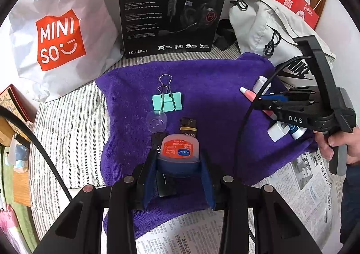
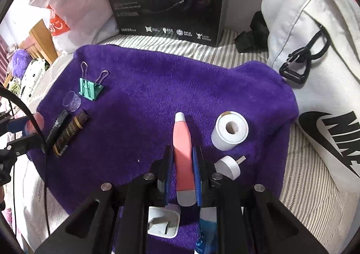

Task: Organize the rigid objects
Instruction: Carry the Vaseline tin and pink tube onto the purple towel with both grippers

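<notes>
My left gripper (image 1: 180, 164) is shut on a small jar (image 1: 180, 148) with an orange label and a blue cap, held just above the purple towel (image 1: 213, 78). Beyond the jar lie a brown stick (image 1: 188, 128), a clear cap (image 1: 156, 121) and a teal binder clip (image 1: 167, 101). My right gripper (image 2: 182, 152) is shut on a pink tube (image 2: 182, 141), low over the towel (image 2: 157, 87). Around it sit a white roll (image 2: 229, 131), a round white plug (image 2: 227, 166), a white charger (image 2: 164, 220) and a blue tube (image 2: 205, 227).
A black headset box (image 1: 173, 8) stands at the back, a white Miniso bag (image 1: 58, 35) to its left, and a white Nike bag (image 1: 270, 24) to its right. Newspaper (image 1: 303, 182) covers the striped sheet (image 1: 67, 123) in front. A person's hand (image 1: 337, 146) grips the right tool.
</notes>
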Action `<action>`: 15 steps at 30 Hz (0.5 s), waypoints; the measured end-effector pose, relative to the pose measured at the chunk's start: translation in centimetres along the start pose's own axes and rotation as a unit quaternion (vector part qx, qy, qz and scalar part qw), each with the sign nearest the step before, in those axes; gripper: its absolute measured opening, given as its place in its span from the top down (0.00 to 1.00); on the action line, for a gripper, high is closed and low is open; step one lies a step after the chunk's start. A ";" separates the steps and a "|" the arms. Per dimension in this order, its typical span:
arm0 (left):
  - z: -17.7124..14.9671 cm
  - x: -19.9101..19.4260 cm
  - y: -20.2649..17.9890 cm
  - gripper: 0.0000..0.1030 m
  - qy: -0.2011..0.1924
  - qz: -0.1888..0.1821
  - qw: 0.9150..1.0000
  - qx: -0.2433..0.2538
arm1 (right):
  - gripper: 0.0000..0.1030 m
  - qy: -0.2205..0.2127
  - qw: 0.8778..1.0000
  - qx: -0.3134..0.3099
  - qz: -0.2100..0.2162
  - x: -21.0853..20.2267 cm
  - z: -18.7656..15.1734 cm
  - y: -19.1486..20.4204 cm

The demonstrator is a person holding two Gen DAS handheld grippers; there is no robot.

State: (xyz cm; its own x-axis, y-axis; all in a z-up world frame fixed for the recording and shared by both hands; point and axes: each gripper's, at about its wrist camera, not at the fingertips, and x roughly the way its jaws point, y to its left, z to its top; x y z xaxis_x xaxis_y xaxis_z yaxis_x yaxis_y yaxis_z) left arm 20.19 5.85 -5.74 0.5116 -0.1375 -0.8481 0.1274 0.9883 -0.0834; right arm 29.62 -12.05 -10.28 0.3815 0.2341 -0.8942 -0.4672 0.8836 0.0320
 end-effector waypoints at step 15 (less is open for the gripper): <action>0.0 0.2 0.3 0.66 0.002 -0.002 1.000 -0.006 | 0.81 0.009 1.000 0.000 0.003 0.9 0.3 0.2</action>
State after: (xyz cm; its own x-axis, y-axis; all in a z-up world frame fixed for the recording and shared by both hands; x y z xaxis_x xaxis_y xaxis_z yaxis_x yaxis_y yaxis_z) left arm 20.33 6.07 -5.97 0.5071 -0.1410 -0.8503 0.1198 0.9885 -0.0924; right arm 30.11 -11.56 -10.90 0.3643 0.2326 -0.9018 -0.4697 0.8820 0.0377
